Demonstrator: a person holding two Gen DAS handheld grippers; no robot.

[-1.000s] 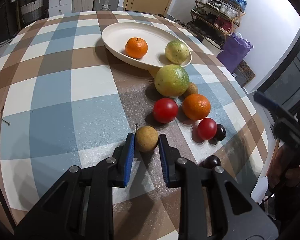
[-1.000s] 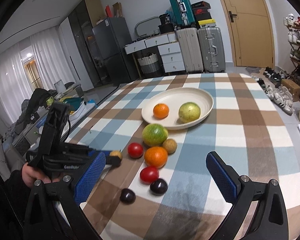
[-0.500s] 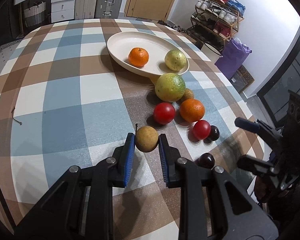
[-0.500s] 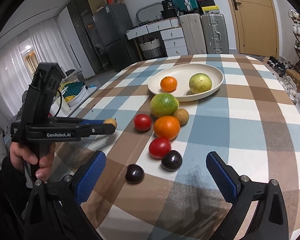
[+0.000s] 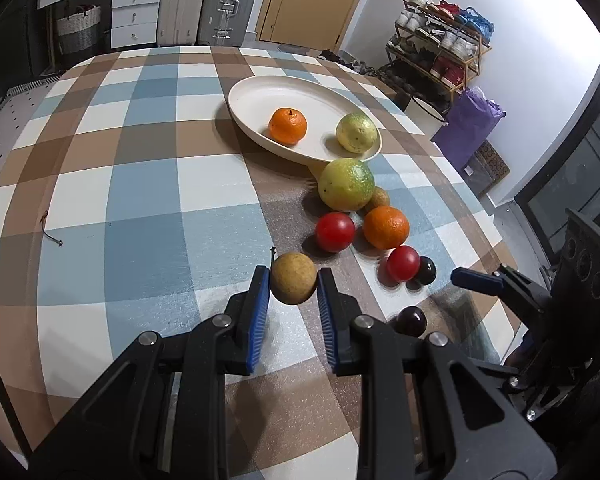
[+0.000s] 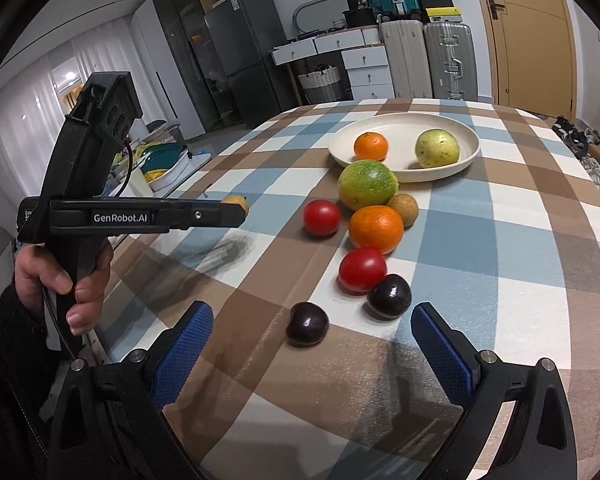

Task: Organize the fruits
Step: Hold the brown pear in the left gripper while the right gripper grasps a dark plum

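Left gripper (image 5: 293, 286) has lifted higher off the counter (image 5: 140, 208), brown fruit (image 5: 293, 278) still clamped.
Right gripper (image 6: 312, 344) wide, hovering near two dark plums (image 6: 307, 323); plate (image 6: 404, 130) holds two fruits.

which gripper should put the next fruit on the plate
Left. The left gripper already holds the brown fruit above the table; the right gripper is open and empty. The plate has room.

Left wrist view: from low over the near table edge (image 5: 100, 208), facing the plate (image 5: 260, 92) and far door. Right wrist view: from the table's side, lower and closer, facing drawers. Shared: plate (image 6: 452, 124), fruit cluster (image 6: 374, 228), checked cloth.
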